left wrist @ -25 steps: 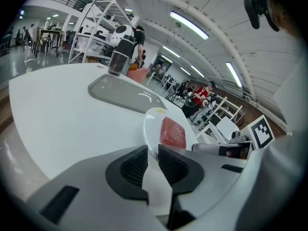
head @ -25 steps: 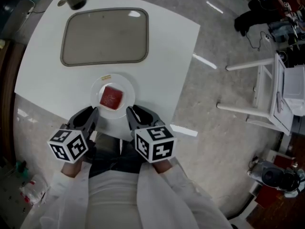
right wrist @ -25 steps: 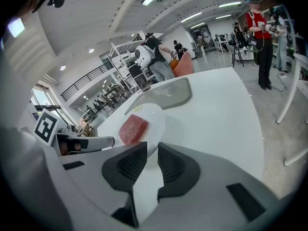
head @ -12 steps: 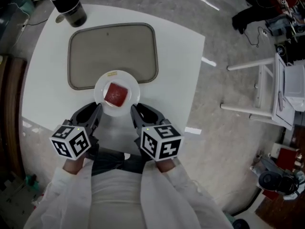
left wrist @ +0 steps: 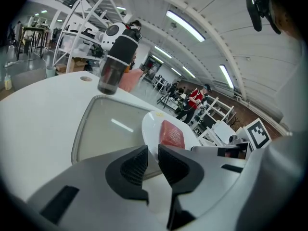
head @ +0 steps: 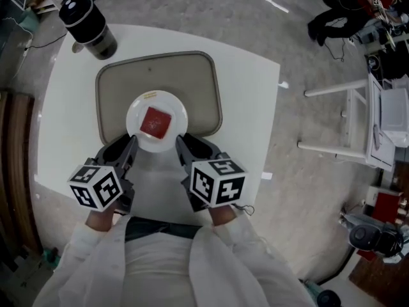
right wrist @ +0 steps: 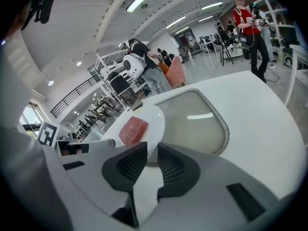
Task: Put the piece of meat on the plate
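From the head view, saw the red piece of meat (head: 156, 121) lying flat in the middle of the white plate (head: 135, 109), with the plate resting on the near half of the grey tray (head: 204, 82), its near rim over the tray's near edge. Noted a dark flask (head: 89, 25) standing on the white table (head: 252, 114) just beyond the tray's far left corner. Found the left gripper (head: 131, 146) and the right gripper (head: 180, 142) at the tray's near edge, tips at the plate's near rim on either side. In the left gripper view, made out jaws pressed nearly together, only a slit between, pinching nothing, meat (left wrist: 172, 134) beyond them over the tray. In the right gripper view, found the same: jaws almost closed and empty, meat (right wrist: 134, 130) on the plate ahead.
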Demonstrator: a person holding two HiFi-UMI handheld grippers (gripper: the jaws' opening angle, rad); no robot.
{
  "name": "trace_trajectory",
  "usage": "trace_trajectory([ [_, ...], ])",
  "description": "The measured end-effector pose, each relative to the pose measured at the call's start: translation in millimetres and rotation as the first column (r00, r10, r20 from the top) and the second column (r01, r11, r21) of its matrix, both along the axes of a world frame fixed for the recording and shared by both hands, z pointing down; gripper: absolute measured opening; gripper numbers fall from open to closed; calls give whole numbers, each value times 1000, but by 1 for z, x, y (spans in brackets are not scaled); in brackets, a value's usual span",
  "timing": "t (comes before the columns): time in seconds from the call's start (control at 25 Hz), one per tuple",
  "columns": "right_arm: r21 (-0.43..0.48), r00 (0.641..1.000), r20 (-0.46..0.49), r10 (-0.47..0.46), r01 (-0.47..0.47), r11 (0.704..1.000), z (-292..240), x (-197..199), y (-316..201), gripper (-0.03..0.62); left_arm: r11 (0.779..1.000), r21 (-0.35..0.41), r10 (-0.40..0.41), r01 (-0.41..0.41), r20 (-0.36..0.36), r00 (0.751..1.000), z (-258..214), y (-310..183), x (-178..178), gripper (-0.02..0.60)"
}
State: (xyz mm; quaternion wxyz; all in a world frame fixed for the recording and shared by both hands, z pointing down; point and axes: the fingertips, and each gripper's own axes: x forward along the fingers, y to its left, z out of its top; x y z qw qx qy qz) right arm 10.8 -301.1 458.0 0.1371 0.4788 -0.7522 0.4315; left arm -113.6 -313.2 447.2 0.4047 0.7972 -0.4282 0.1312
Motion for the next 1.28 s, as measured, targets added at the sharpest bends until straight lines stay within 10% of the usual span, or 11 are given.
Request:
trace_trajectory([
  [1.28,-125,995,-92,39,-51,991,45,-8,-71,78,994,-89,68,-56,134,989,48,-72,-6,69],
])
